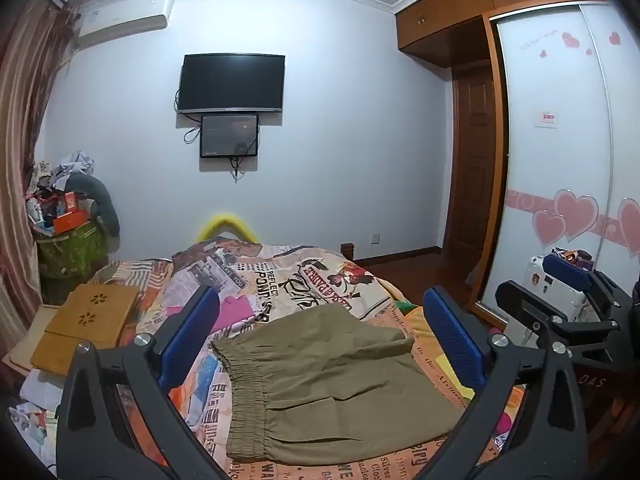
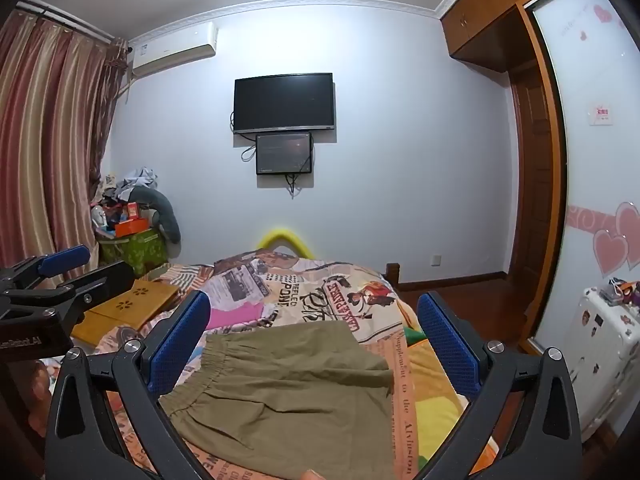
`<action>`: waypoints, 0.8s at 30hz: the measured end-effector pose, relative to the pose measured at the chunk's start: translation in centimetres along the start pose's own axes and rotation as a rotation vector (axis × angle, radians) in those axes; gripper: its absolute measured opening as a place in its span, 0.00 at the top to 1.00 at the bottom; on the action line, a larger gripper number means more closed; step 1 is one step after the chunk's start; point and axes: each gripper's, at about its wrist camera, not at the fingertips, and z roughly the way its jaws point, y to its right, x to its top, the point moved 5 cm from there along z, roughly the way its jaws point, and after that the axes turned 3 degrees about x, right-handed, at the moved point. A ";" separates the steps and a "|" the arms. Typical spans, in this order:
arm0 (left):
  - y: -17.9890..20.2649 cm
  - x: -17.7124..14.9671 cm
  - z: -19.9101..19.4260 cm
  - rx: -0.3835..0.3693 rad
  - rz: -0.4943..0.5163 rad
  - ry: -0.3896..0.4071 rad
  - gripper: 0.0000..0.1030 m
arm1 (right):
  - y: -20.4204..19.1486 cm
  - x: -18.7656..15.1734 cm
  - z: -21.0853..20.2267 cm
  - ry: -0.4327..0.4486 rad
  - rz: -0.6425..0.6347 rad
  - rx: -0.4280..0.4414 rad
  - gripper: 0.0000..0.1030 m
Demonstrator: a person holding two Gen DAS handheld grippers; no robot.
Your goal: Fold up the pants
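plainly "reflect pond" on bedspread (image 1: 280, 280), olive pants (image 1: 332, 380)

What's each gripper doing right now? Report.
Left gripper: open, holding nothing, above the olive pants.
Right gripper: open, holding nothing.

The bedspread (image 1: 304, 280) carried newspaper-style print, seen upside down: "REFLECT" and "POMP" near its middle, and along its right edge "to the" and "Silver". A strip on the left gripper's body (image 2: 24, 342), at the left of the right wrist view, read something like "LooRobot AI", too blurred to be sure.
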 end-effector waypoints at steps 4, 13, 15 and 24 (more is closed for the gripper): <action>1.0 -0.2 -0.4 -0.006 0.004 0.009 0.00 | 0.0 0.0 0.1 -0.002 0.001 0.002 0.00; -0.4 -0.3 0.1 -0.011 -0.028 -0.002 0.00 | 0.1 0.6 -0.7 -0.010 0.002 0.004 0.00; -0.4 -0.4 0.2 -0.007 -0.023 0.000 0.00 | -0.1 0.0 0.2 -0.014 0.003 0.007 0.00; -0.4 -0.3 0.2 -0.004 -0.026 0.001 0.00 | -0.1 -0.1 0.3 -0.013 0.005 0.009 0.00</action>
